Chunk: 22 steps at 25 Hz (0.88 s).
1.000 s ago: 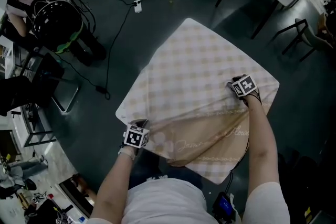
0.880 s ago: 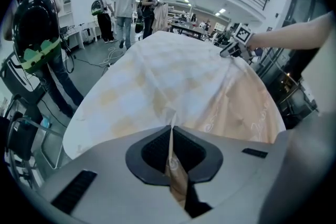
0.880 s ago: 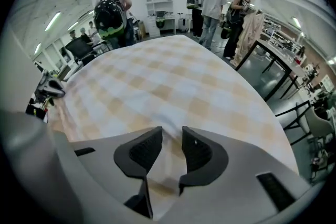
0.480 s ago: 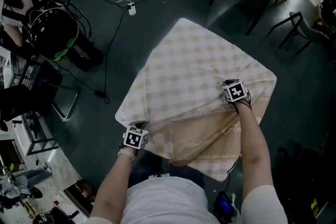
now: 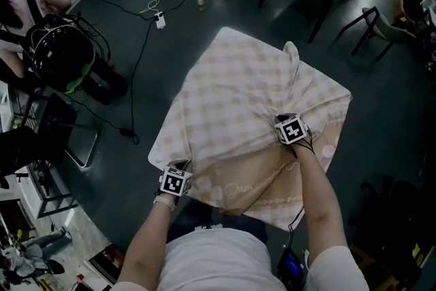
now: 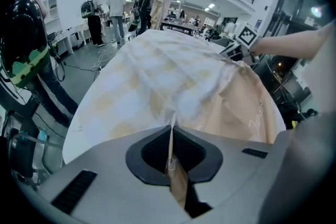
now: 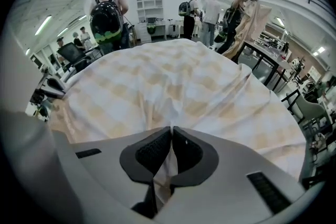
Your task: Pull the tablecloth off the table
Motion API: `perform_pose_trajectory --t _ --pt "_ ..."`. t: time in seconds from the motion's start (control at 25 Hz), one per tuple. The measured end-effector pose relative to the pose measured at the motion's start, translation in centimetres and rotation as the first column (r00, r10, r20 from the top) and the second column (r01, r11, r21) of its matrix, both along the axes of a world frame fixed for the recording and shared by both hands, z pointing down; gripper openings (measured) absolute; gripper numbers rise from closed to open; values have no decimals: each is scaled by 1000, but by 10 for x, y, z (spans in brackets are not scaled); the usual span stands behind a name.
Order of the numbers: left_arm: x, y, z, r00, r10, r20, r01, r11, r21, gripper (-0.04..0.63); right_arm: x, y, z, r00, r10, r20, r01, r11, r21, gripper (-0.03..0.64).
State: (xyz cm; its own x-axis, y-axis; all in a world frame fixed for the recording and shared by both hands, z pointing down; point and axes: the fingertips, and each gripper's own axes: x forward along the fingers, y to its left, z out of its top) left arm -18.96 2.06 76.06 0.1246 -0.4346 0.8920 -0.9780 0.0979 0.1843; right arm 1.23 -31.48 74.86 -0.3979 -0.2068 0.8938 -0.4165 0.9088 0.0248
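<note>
Beige tablecloth (image 5: 238,85): left tool (image 5: 182,164) grips edge; right tool (image 5: 281,118), forearm (image 5: 312,180) extended, just clamped.

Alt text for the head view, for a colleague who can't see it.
From above, both grippers are shut on a checked tablecloth: the left gripper pinches its near-left edge, the right gripper has just closed on a bunched fold mid-cloth. The near edge is flipped, showing a beige underside.

Tablecloth (image 6: 173,76) pinched btwn L gripper (image 6: 171,136) fingers.

Pale checked tablecloth (image 5: 238,88) draped over table, near edge folded back, bunched mid-cloth
</note>
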Motion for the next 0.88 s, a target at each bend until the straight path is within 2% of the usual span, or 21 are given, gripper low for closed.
perform_pose_trajectory --t 0.24,0.4,0.68,0.88 --pt "4 -4 1 1000 25 -2 -25 1000 8 15 -1 45 1 1000 -1 31 2 1000 -18 32" --pt "5 -4 0 999 49 1 -49 999 11 15 0 86 4 998 -47 34 48 998 -45 32" --pt "4 -4 4 995 95 19 -95 995 20 15 -9 162 7 994 -77 83 86 990 -111 32" --pt "4 -6 2 993 120 26 -120 992 30 15 -12 214 10 987 -134 87 148 973 -180 32"
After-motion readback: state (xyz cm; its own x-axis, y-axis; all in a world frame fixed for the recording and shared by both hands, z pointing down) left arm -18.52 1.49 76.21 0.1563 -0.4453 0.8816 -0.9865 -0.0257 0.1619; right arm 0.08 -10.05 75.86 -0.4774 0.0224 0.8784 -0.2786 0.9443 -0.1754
